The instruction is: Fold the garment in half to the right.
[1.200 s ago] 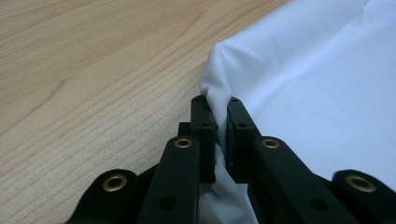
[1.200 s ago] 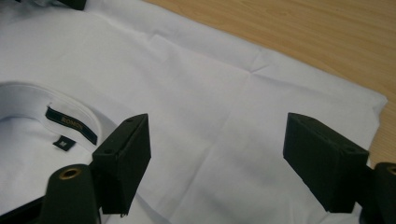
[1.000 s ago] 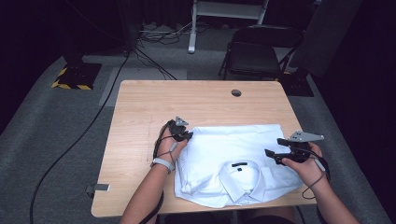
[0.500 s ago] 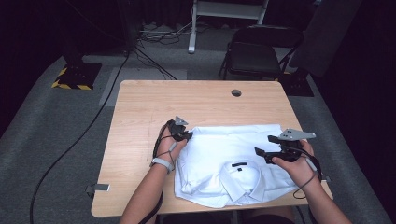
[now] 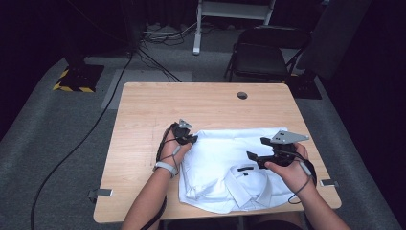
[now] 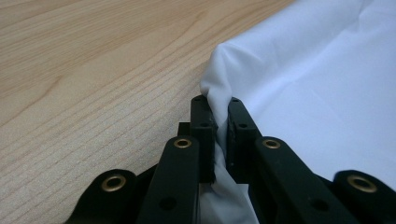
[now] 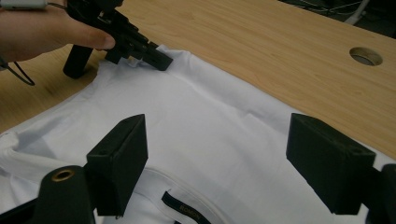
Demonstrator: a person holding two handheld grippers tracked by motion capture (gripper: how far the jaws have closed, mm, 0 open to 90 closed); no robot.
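The shirt lies folded on the tabletop, toward the person's edge and right of centre, collar nearest the person; all positions below are given from this shirt. The left tongs sit at its far left corner, and the left gripper view shows the two jaws pressed together on a pinch of white cloth that bunches up between them and rises just above their tips. Judgement: this hold pins or readies that corner so the fabric cannot slide while the other hand works. The right tongs hover over the shirt's middle, just beyond the collar, jaws spread wide with nothing between them, as the right gripper view confirms; cloth shows through the gap. Whether they touch the fabric cannot be told. Judgement: they are placed to come down on the body of the shirt or its neck area, with the left corner held as anchor. Condition of the shirt: white, smooth across the back panel with soft creases running toward the held corner; a dark label sits inside the neck, its wording too small to read. The near hem overhangs or meets the tabletop edge; which cannot be told. A round hole lies in the tabletop well beyond the shirt.
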